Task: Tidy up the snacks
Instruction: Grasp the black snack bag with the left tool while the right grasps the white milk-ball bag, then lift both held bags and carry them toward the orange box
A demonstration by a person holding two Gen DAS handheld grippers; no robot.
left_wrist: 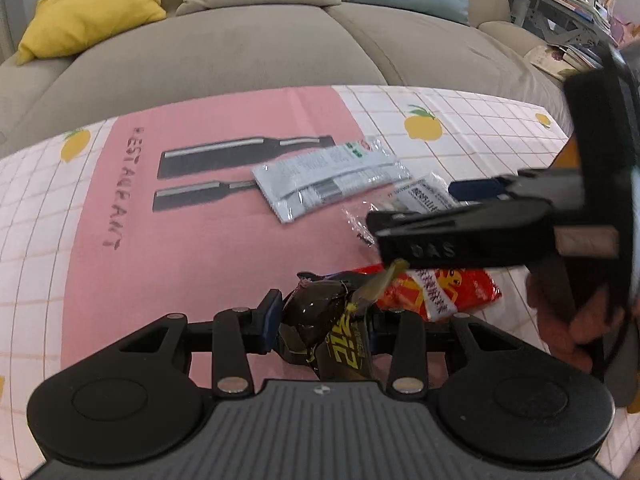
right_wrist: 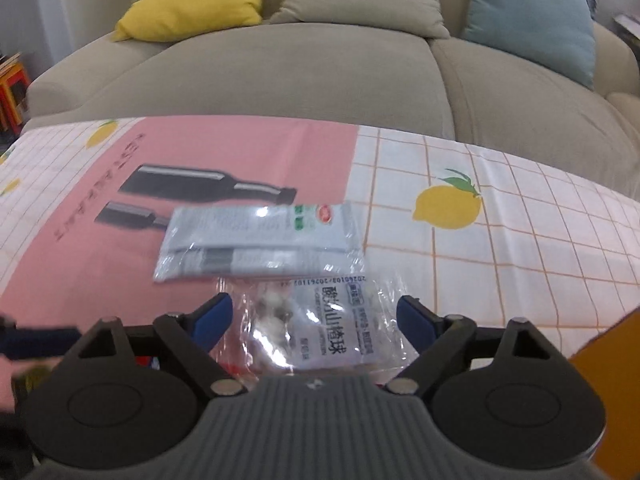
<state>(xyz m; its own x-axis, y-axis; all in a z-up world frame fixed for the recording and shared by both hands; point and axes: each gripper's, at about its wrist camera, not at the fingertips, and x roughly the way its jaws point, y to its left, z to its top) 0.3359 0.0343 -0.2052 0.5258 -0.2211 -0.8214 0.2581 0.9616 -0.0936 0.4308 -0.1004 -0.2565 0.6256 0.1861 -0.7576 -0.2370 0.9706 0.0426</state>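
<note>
Left gripper [left_wrist: 320, 322]: jaws narrow, blue pads pinched on a dark glossy snack wrapper with yellow lettering [left_wrist: 326, 326], crumpled between them. Red-and-white snack packet [left_wrist: 440, 290] flat on the cloth just past that wrapper, at 1 o'clock from it.

Right gripper [right_wrist: 316, 318]: jaws wide, blue fingertips [right_wrist: 214, 314] standing either side of a clear crinkled bag with a white printed label [right_wrist: 320, 328]; pads apart from the plastic, no squeeze visible. Contact with the bag underneath: cannot tell.

Pale grey-blue foil sachet [right_wrist: 260, 240] flat at 12 o'clock from the clear bag, edges touching or overlapping. All on a pink-and-white checked tablecloth with lemons and bottle print [right_wrist: 500, 240]. Beige sofa [right_wrist: 280, 72] behind.
</note>
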